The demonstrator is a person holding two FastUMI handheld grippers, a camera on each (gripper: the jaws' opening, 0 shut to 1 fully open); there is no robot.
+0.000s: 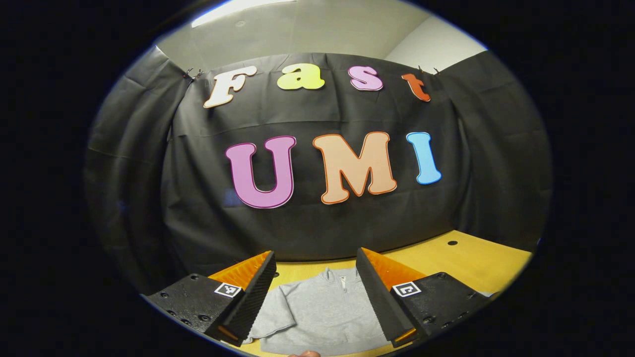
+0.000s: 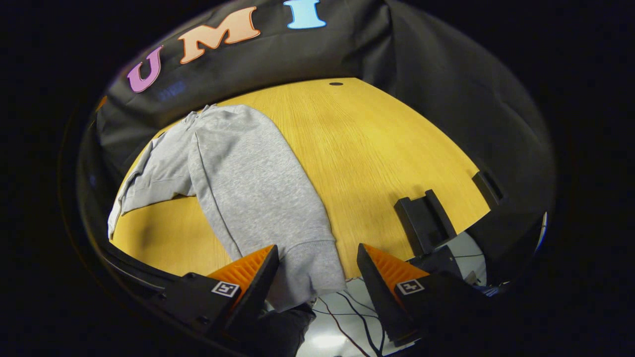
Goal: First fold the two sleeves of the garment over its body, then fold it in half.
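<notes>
A grey sweatshirt [image 2: 248,183] lies flat on the yellow table [image 2: 377,148], collar [image 2: 201,113] toward the wall. Its hem [image 2: 310,265] hangs slightly over the front edge. One sleeve [image 2: 151,181] spreads out to the left of the body; the right side runs straight with no sleeve sticking out. My right gripper [image 2: 317,277] is open just above the hem, nothing between its fingers. In the left gripper view the sweatshirt [image 1: 322,312] lies low and ahead, its zip collar [image 1: 342,280] facing the wall. My left gripper [image 1: 315,297] hovers open over it, empty.
A black stand [image 2: 424,220] sits on the table near the front right edge, and another black block [image 2: 488,188] at the rim. A small hole [image 2: 336,84] marks the table's far side. Cables [image 2: 347,307] lie on the floor below the edge.
</notes>
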